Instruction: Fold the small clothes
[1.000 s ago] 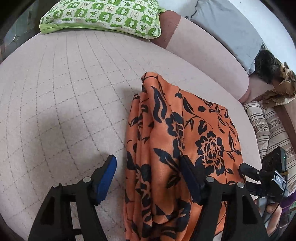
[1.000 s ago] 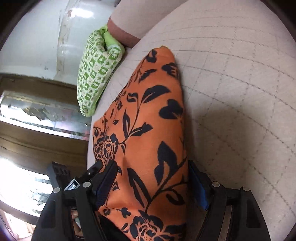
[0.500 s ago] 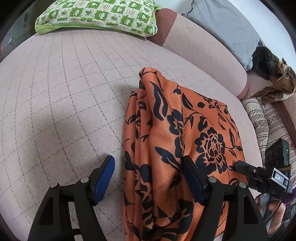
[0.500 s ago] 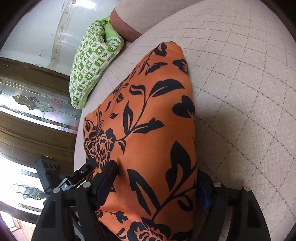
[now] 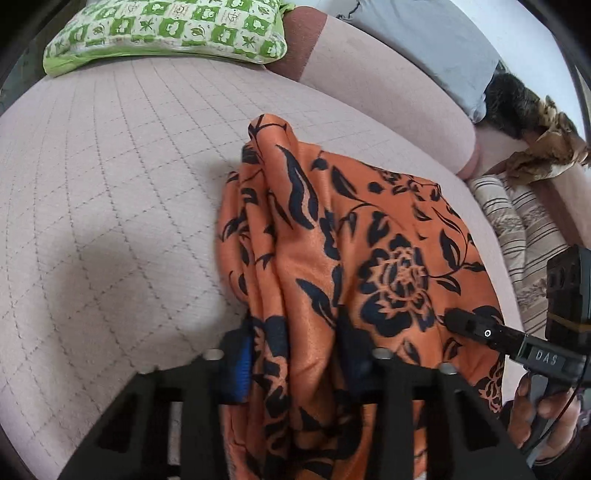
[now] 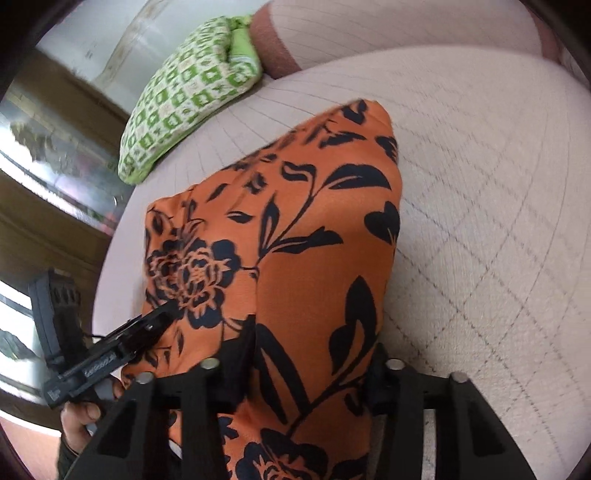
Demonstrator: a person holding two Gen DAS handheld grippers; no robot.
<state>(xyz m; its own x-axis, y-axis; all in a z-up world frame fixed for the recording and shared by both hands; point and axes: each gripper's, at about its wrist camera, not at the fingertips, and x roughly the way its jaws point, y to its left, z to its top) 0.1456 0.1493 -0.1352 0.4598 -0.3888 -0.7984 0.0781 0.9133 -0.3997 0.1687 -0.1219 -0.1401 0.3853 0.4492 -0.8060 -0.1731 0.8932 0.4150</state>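
An orange garment with a black flower print [image 5: 354, 236] lies folded on a pale quilted sofa seat [image 5: 110, 184]. My left gripper [image 5: 295, 354] has closed its jaws on the garment's bunched left edge. My right gripper [image 6: 310, 365] has its jaws narrowed on the garment's [image 6: 295, 229] near right edge, cloth filling the gap. Each gripper also shows in the other's view: the right one [image 5: 480, 332] at the garment's right side, the left one [image 6: 140, 332] at its left side. The fingertips are mostly hidden by cloth.
A green and white patterned pillow [image 5: 166, 33] lies at the back of the seat. A grey cushion [image 5: 424, 40] leans on the backrest. Striped and brown fabrics [image 5: 517, 221] lie at the right end. A wooden glazed door [image 6: 44, 166] stands beyond the sofa's left side.
Both grippers went from wide open around the garment's near edge to closed on it. The views have shifted slightly toward the garment.
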